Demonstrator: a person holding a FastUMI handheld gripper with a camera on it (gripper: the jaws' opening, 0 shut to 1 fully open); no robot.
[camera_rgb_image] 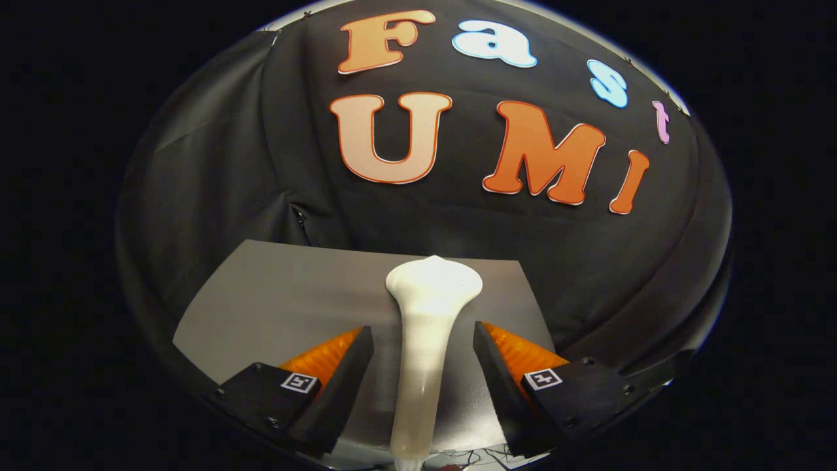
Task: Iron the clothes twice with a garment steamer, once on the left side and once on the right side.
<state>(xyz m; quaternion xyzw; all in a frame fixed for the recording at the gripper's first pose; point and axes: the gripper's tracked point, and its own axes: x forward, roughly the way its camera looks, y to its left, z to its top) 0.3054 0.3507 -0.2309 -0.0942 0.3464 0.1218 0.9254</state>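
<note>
Two fingers (353,366) of my gripper (424,356) spread wide, not touching garment steamer (428,327) between them. Steamer glossy white, slim neck flaring into rounded head over grey table (274,294).

The white steamer (428,347) stands in the gap between the tool's (424,343) spread fingers, touching neither. The grey counter (274,294) lies bare up to its far edge.

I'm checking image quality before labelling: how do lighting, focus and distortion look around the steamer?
Gripper view: the white steamer is brightly lit, its head nearly blown out, its lower handle soft and blurred close to the lens; fisheye bends the grey surface and the wall behind; the surroundings fall off dark; the open gripper flanks the handle, fingers apart from it.
</note>
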